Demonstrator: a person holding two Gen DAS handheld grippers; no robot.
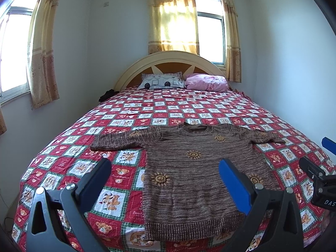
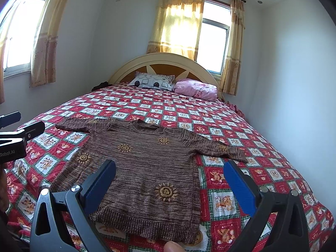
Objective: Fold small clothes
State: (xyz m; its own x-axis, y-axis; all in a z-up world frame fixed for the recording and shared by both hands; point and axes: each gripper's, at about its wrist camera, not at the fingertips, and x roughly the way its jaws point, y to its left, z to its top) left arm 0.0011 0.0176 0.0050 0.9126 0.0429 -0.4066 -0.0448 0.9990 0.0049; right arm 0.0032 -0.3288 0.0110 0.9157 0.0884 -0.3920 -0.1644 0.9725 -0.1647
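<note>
Over the bed (image 1: 189, 109), both the left gripper (image 1: 164, 178) and right gripper (image 2: 170, 180) hang wide apart and empty above the flat sweater (image 1: 189, 168), where loose knit could snag or bunch if pinched unevenly.

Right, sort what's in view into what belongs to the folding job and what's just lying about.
For the job:
- brown knit sweater, spread flat, unfolded
- left hand-held gripper, open
- right hand-held gripper, open

Just there:
- patchwork bedspread under the sweater
- grey patterned pillow
- pink pillow
- dark bundle by the headboard
- curtains
</note>
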